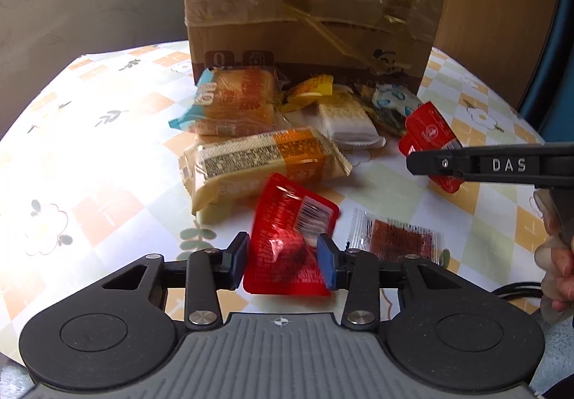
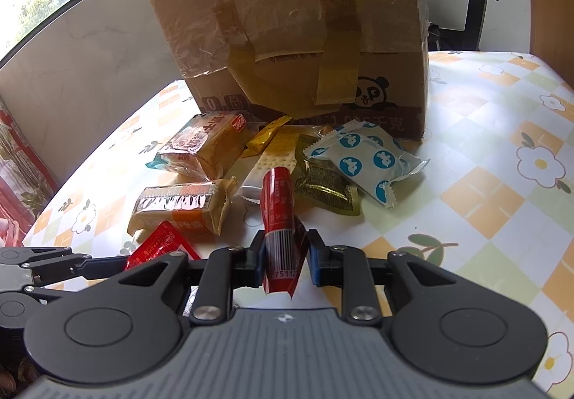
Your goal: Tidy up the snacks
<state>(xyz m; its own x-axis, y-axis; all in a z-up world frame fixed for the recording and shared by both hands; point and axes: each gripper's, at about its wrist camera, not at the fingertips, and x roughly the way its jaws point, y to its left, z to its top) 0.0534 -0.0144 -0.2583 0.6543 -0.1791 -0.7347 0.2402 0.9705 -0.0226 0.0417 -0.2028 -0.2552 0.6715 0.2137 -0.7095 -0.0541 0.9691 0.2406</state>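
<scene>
Your left gripper (image 1: pixel 283 264) has its blue pads pressed on a red snack packet (image 1: pixel 292 237), jaws narrowed about its crumpled lower half, near the front edge of the table (image 1: pixel 89 133). Your right gripper (image 2: pixel 283 261) is all but closed on a second red packet (image 2: pixel 281 230), pinched edge-on so it stands upright between the fingers. The other snacks lie heaped at the foot of the taped cardboard box (image 2: pixel 294 37) toward the table's back edge, with one clear sachet (image 1: pixel 396 237) loose just beside the left fingers. Both packets look thin and slippery, so keep your squeeze steady, lift straight and slowly, and carry the two reds clear of each other before setting them together.
</scene>
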